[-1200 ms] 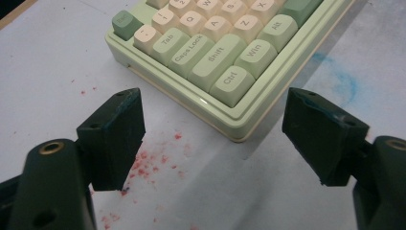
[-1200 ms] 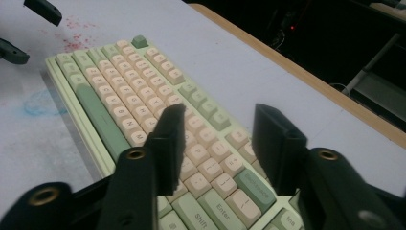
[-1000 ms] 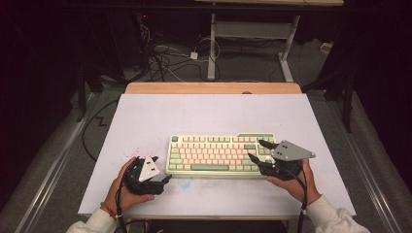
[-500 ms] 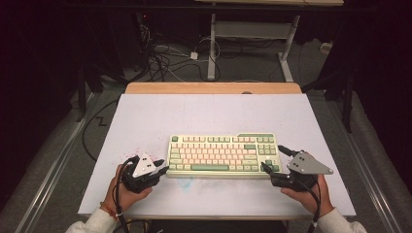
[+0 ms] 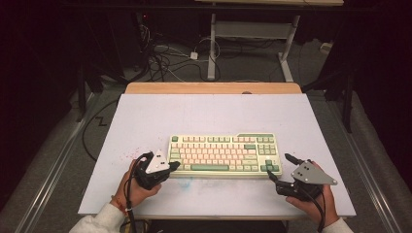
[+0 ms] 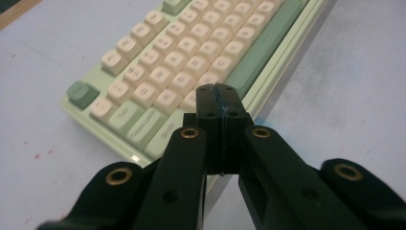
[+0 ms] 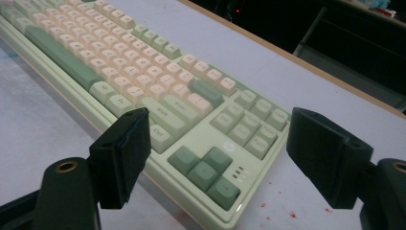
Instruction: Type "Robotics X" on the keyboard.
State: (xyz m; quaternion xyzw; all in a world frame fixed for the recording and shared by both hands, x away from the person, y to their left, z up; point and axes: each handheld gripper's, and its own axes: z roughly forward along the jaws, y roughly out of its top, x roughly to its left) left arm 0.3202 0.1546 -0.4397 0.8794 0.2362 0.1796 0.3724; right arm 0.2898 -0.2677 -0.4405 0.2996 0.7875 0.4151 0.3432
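A pale green keyboard (image 5: pixel 223 154) with cream and green keys lies flat near the front middle of the white table. My left gripper (image 5: pixel 172 166) sits at the keyboard's front left corner. Its jaws have just been closing and now press together with nothing between them, the tips (image 6: pixel 220 98) hovering over the keyboard's (image 6: pixel 191 62) bottom key row. My right gripper (image 5: pixel 278 165) is at the front right corner. Its jaws have just been opening and stand wide, one on each side of the arrow-key corner (image 7: pixel 206 172), with the gripper (image 7: pixel 222 143) touching nothing.
The white table top (image 5: pixel 209 116) has a wooden strip (image 5: pixel 214 88) along its far edge. Small red specks (image 5: pixel 131 154) mark the surface near my left hand. Cables (image 5: pixel 165 58) and a metal desk frame (image 5: pixel 214 43) are on the dark floor beyond.
The right hand has slid off the keyboard's right end toward the near right corner, and its jaws spread. The left hand has edged toward the keyboard's left corner, and its jaws closed.
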